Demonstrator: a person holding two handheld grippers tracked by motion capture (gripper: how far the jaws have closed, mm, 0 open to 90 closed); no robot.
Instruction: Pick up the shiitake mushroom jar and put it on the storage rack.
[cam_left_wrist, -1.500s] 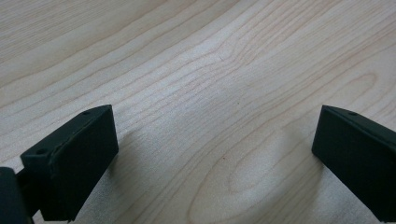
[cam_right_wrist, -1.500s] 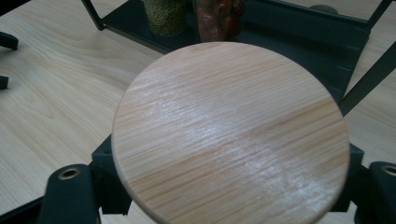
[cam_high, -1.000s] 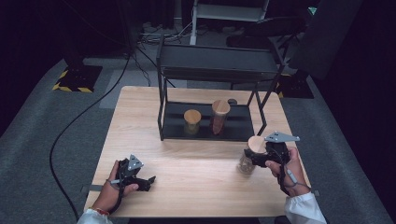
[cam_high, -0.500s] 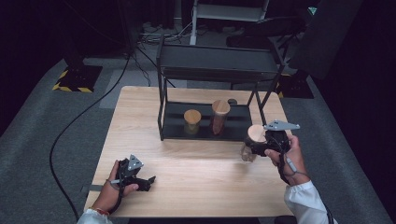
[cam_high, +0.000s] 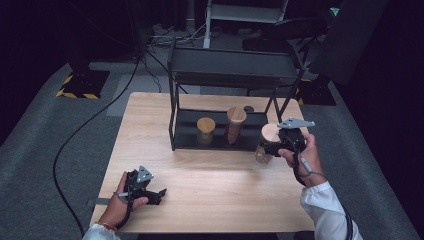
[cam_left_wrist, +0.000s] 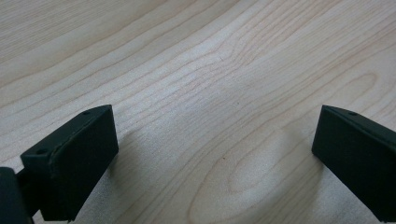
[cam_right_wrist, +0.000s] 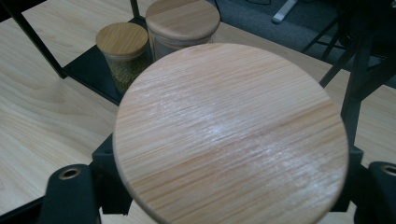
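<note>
Dark room all round, grey carpet (cam_high: 45, 150) below, black cable (cam_high: 85, 125) snaking across it at 9 o'clock. Pale wooden table (cam_high: 220, 195) at centre, black metal rack (cam_high: 230, 75) standing on its far half at 12 o'clock. Two jars on the rack's lower shelf: short jar (cam_high: 205, 129) with a wooden lid and greenish contents, tall jar (cam_high: 236, 124) just beside it toward 3 o'clock, also wood-lidded. Small dark round thing (cam_high: 248, 109) behind the tall one, too small to make out.

Right gripper (cam_high: 272, 147) at 3 o'clock, near the rack's right leg, clamped round a glass jar (cam_high: 266, 142) with a round wooden lid. Jar held upright, at the shelf's right end; whether clear of the table or touching it, cannot tell. Seen from the right gripper view, lid (cam_right_wrist: 231, 133) large and close, black jaws hugging the jar below it on both sides, the two shelf jars beyond at 11 o'clock.

Left gripper (cam_high: 159, 192) at 7 o'clock, resting on the table near the front edge, well apart from the rack. Jaws spread wide, bare wood grain between them in the left gripper view (cam_left_wrist: 215, 154), nothing gripped.
</note>
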